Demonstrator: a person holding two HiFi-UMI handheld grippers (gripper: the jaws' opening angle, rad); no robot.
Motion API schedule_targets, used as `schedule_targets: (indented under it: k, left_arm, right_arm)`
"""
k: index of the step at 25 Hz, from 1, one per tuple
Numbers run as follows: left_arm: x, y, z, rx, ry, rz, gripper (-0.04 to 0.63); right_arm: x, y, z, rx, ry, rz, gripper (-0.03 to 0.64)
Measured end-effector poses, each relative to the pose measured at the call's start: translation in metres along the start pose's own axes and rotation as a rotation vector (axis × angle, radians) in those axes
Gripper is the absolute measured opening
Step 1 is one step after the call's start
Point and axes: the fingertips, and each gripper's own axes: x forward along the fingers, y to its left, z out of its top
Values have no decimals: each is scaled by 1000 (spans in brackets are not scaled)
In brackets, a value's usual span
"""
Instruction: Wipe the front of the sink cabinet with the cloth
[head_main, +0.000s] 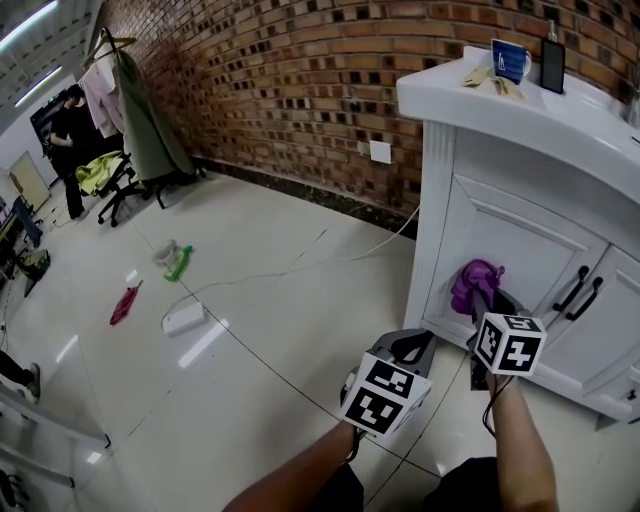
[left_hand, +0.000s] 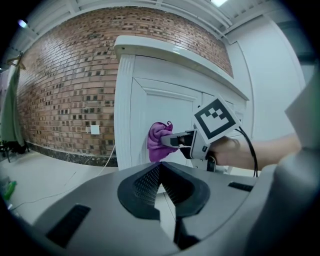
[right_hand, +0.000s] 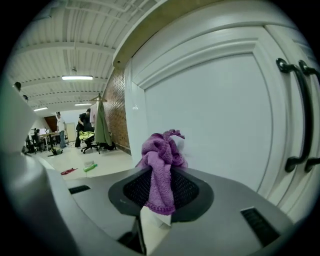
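Right claw (right_hand: 159, 176) grips purple cloth (right_hand: 161, 152) against cabinet door (right_hand: 215, 115).

A red brick wall (head_main: 300, 70) stands far off beyond the left gripper (head_main: 418, 345), with a small white plate (head_main: 380, 151) on it. The shiny floor (head_main: 250, 260) spreads out to that gripper's left. On it lie a thin white cable (head_main: 300, 265), a green thing (head_main: 180, 263), a pink-red thing (head_main: 124, 304) and a flat white box (head_main: 184, 318). Much farther left hangs a green coat (head_main: 150, 120), by a chair (head_main: 115, 180) and a person in black (head_main: 68, 140). High above the right gripper (head_main: 478, 292) stand a blue mug (head_main: 510, 58) and a dark bottle (head_main: 553, 60).
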Motion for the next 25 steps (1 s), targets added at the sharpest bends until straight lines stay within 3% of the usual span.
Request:
schedule_targets:
  k: [8,17,25]
  left_arm:
    - [-5,15,-15,-23,20,34,5]
    - [-7,35,-40,-47,50,70,5]
    - [1,28,-50,-45,74,54,5]
  right_arm:
    - [27,34,10,-23,-6,79,100]
    - [47,55,-5,-75,-3,105,100]
    - [63,66,-36,-159,80,142,100]
